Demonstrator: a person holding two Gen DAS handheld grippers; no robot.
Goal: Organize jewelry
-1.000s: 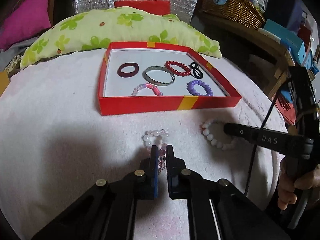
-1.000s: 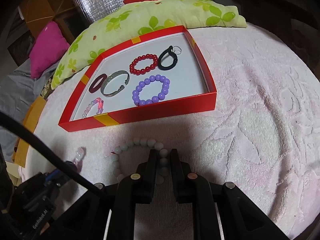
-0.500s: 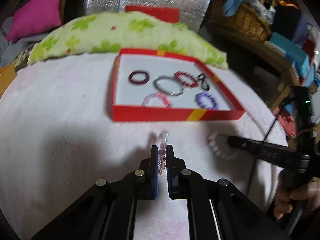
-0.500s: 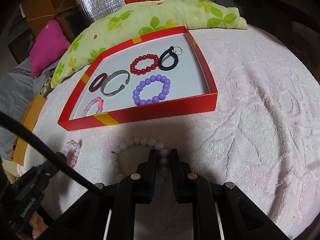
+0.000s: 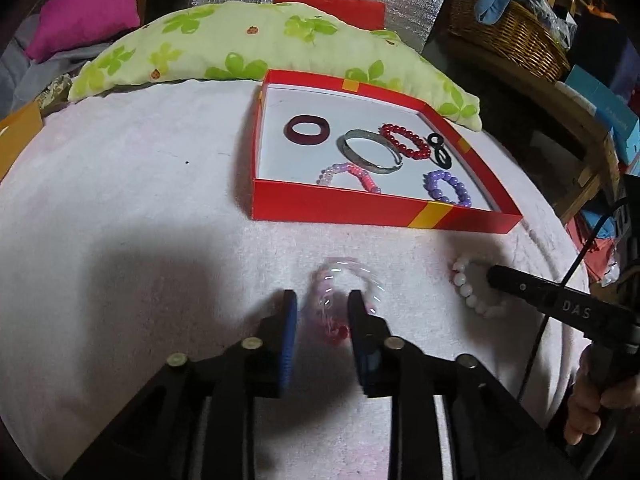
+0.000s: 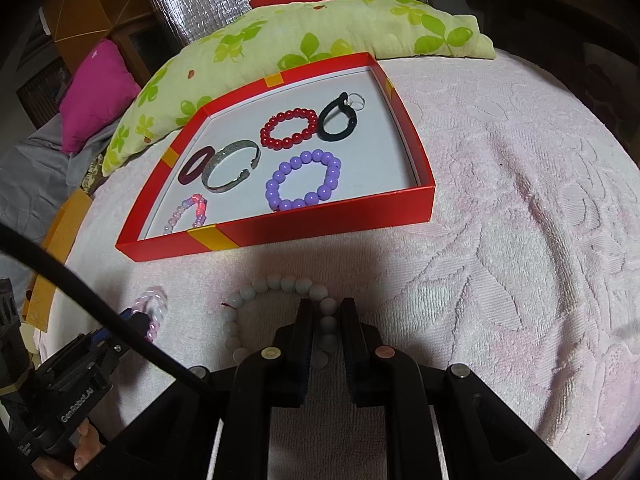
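Note:
A red tray (image 5: 360,208) (image 6: 332,224) on the pink towel holds several bracelets and rings. My left gripper (image 5: 322,300) is open; a blurred pink and clear bead bracelet (image 5: 340,300) lies between its fingers, also seen in the right wrist view (image 6: 154,308). My right gripper (image 6: 324,308) is shut on the white bead bracelet (image 6: 272,284), pinching its right side on the towel; it also shows in the left wrist view (image 5: 466,284).
A green leaf-print pillow (image 5: 240,44) lies behind the tray, with a magenta cushion (image 5: 92,12) at far left. A wicker basket (image 5: 508,32) and boxes stand at the right. A black cable (image 6: 80,292) crosses the right wrist view.
My left gripper held the pink bracelet shut and lifted; it has now opened and the bracelet is loose and blurred between the fingers. The right gripper has not moved.

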